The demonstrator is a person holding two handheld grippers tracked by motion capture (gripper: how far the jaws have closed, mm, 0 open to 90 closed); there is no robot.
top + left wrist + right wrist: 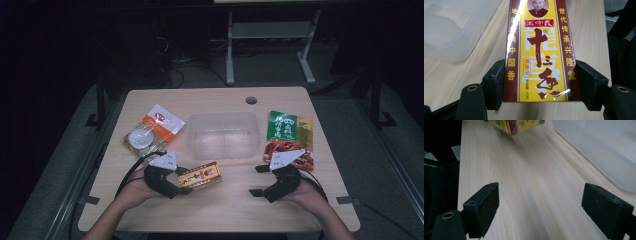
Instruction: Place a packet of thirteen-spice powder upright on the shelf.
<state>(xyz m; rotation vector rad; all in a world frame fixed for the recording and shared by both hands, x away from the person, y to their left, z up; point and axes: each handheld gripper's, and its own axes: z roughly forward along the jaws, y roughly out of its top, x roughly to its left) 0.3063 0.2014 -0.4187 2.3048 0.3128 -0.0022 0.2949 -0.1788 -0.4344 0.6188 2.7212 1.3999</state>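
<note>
A yellow and dark-red spice box [201, 176] [539, 51] sits between the jaws of my left gripper [181, 181] [539, 82], which is shut on its near end; both pads press its long sides. The box hangs just over the wooden table [220, 205], in front of the clear plastic container [223, 134] [451, 27]. My right gripper [259, 181] [546, 212] is held low over bare wood at the front right, jaws open with nothing between them. In the right gripper view the box's corner [516, 125] shows at the top and the container [604, 147] at the right.
A white and orange packet [152, 131] lies at the left of the container. To the right lie a green packet [286, 127] and a red snack packet [290, 150]. A round hole [251, 100] marks the table's far edge.
</note>
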